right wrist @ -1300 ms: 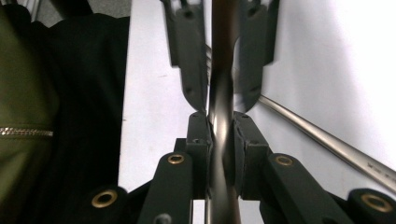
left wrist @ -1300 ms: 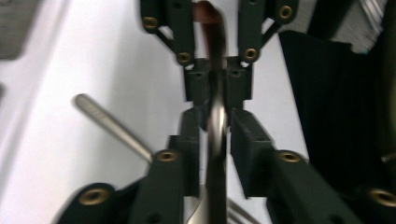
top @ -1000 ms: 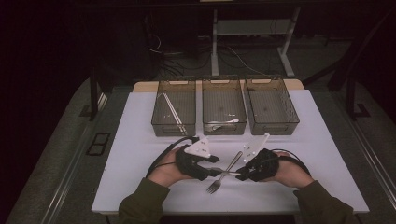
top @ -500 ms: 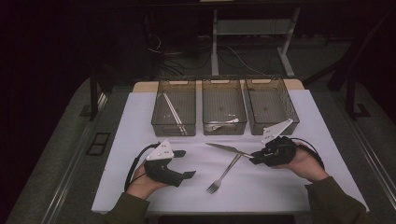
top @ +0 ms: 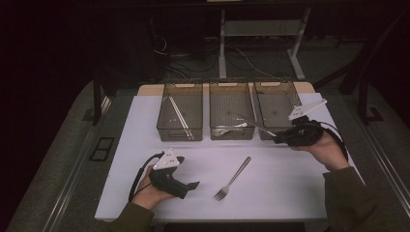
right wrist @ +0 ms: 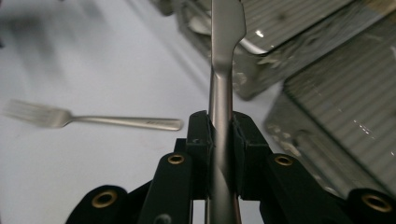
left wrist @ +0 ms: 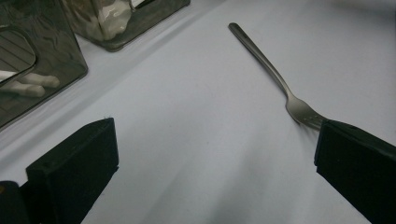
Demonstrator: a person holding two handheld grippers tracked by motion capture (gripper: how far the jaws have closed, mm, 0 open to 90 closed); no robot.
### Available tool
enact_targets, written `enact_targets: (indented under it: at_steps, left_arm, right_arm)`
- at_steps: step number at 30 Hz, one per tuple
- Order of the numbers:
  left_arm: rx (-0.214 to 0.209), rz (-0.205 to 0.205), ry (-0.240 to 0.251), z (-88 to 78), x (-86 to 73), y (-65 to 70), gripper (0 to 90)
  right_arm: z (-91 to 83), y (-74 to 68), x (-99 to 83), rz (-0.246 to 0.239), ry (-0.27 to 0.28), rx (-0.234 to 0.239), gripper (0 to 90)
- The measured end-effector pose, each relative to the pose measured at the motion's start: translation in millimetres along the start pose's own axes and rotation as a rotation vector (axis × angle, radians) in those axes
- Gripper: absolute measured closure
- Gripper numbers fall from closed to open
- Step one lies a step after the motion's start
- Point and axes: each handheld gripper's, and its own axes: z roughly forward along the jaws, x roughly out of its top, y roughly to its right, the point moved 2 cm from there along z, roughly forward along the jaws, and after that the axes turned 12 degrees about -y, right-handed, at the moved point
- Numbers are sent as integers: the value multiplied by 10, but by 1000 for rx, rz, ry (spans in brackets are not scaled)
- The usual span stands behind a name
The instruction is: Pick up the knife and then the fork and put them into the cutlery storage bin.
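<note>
Right gripper view, slim silver knife [right wrist: 223, 84], matte handle

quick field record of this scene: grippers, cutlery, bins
left gripper: open, jaws just opened, nothing between them, low over the table
right gripper: shut on knife handle, blade pointing toward the bins
fork: lying flat on the table, tines toward the person
left bin: holds light-coloured sticks, likely chopsticks
middle bin: holds pale utensils, kind unclear
right bin: contents unclear
</note>
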Motion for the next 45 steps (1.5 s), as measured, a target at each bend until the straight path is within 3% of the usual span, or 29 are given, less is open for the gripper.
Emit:
enact_targets:
  at_steps: [12, 19, 25, 32, 38, 41, 45]
  left_arm:
    - [-8, 1, -28, 24, 8, 24, 0]
    - [-21, 20, -48, 43, 8, 38, 0]
    - [-37, 23, -56, 57, 9, 53, 0]
    - [-50, 38, -78, 69, 4, 61, 0]
    - [-52, 41, -85, 74, 2, 62, 0]
    - [-52, 42, -86, 73, 3, 63, 0]
    - [-49, 38, -88, 79, 4, 71, 0]
  right_arm:
    - [-119, 579, 104, 215, 16, -97, 788]
    - [-19, 944, 201, 363, -10, -157, 787]
    - [167, 1129, 269, 427, -72, -184, 787]
    - [378, 1220, 241, 468, -163, -188, 786]
    - [446, 1217, 235, 466, -191, -190, 772]
    - [405, 1207, 245, 478, -129, -176, 678]
    - [292, 1160, 243, 456, -48, -167, 554]
